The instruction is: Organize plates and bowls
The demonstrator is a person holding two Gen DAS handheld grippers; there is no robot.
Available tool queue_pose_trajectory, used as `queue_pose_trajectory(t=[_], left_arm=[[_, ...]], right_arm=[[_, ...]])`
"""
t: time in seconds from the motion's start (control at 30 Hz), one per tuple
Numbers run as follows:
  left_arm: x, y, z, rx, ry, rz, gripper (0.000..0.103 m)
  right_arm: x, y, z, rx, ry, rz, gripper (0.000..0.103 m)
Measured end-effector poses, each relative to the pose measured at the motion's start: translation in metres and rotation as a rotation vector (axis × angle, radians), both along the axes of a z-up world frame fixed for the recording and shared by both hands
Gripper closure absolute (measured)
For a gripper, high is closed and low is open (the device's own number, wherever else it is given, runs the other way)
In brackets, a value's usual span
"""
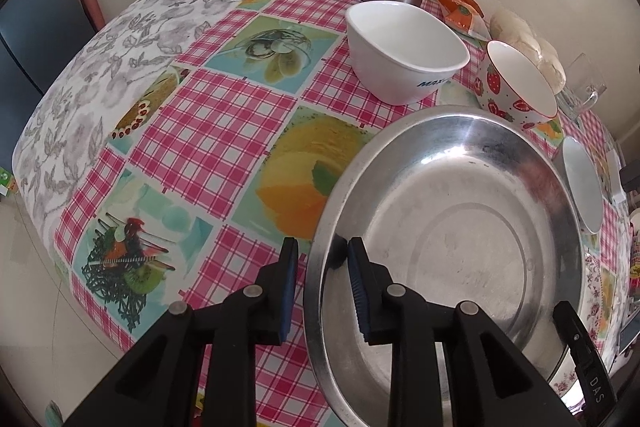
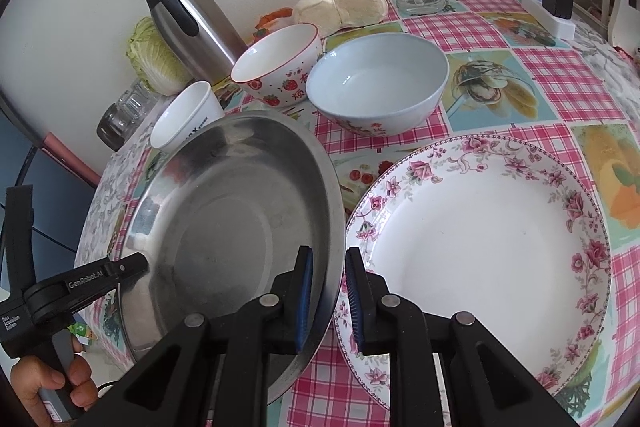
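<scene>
I see the table (image 1: 224, 115) spread under both grippers, covered in a pink checked cloth with fruit pictures. The steel plate (image 1: 460, 227) is the biggest dish; its rim runs between the fingers of my left gripper (image 1: 322, 287) on one side and my right gripper (image 2: 326, 293) on the opposite side. The left gripper's jaws stand narrow, and I see a small gap at the rim, so the pads do not seem to press it. The right gripper's jaws are also narrow with the rim between them; I cannot tell whether they pinch it. Just right of my right gripper lies the floral plate (image 2: 480, 235), its edge tucked under the steel plate's edge. Beyond the right gripper sits the pale blue bowl (image 2: 378, 83), with the strawberry bowl (image 2: 276, 67) beside it to the left. Ahead of my left gripper stands the white bowl (image 1: 404, 51), past the steel plate's far rim.
</scene>
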State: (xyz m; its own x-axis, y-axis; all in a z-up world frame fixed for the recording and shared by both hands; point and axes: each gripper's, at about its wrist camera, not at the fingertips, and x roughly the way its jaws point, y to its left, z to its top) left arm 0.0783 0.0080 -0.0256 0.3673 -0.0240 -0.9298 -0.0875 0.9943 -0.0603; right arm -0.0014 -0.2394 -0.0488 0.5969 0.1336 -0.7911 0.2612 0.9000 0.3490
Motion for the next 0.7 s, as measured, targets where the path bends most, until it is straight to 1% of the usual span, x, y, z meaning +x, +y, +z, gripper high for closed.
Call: queue_pose_trajectory(t=[0.07, 0.13, 0.23, 0.27, 0.3, 0.33, 0.37, 0.43, 0.47, 0.5, 0.53, 0.6, 0.63, 0.67, 0.7], left_arm=[[0.000, -0.001, 0.002, 0.012, -0.006, -0.003, 0.071], [0.000, -0.001, 0.006, 0.012, -0.015, -0.003, 0.056], [-0.002, -0.001, 0.013, 0.005, -0.037, -0.004, 0.046], [-0.002, -0.002, 0.016, 0.005, -0.042, -0.008, 0.043], [-0.002, -0.003, 0.017, 0.007, -0.047, -0.012, 0.037], [-0.003, -0.005, 0.019, 0.012, -0.054, -0.015, 0.032], [-0.003, -0.006, 0.021, 0.021, -0.059, -0.018, 0.031], [-0.003, -0.010, 0.023, 0.046, -0.070, -0.030, 0.025], [-0.004, -0.012, 0.024, 0.058, -0.074, -0.035, 0.023], [-0.004, -0.013, 0.024, 0.068, -0.078, -0.041, 0.022], [-0.004, -0.014, 0.024, 0.077, -0.081, -0.047, 0.022], [-0.004, -0.016, 0.024, 0.098, -0.087, -0.057, 0.022], [-0.004, -0.017, 0.024, 0.109, -0.091, -0.063, 0.018], [-0.005, -0.019, 0.025, 0.120, -0.095, -0.069, 0.014], [-0.005, -0.020, 0.025, 0.132, -0.101, -0.074, 0.008]], right_arm=[[-0.001, -0.001, 0.002, 0.001, -0.001, -0.010, 0.084], [-0.001, -0.003, 0.003, 0.005, -0.001, -0.021, 0.084], [-0.003, -0.005, 0.006, 0.005, -0.005, -0.039, 0.084], [-0.003, -0.006, 0.007, 0.005, -0.007, -0.046, 0.075], [-0.004, -0.007, 0.008, 0.003, -0.009, -0.052, 0.063], [-0.005, -0.008, 0.009, 0.000, -0.012, -0.057, 0.059], [-0.005, -0.008, 0.010, -0.006, -0.014, -0.061, 0.055], [-0.006, -0.007, 0.012, -0.013, -0.020, -0.064, 0.047], [-0.005, -0.007, 0.013, -0.017, -0.024, -0.066, 0.039], [-0.006, -0.007, 0.013, -0.022, -0.026, -0.067, 0.036], [-0.005, -0.007, 0.013, -0.026, -0.027, -0.067, 0.035], [-0.006, -0.007, 0.014, -0.037, -0.031, -0.068, 0.029], [-0.006, -0.007, 0.014, -0.044, -0.034, -0.066, 0.027], [-0.006, -0.007, 0.014, -0.050, -0.037, -0.064, 0.021], [-0.006, -0.006, 0.015, -0.055, -0.041, -0.060, 0.015]])
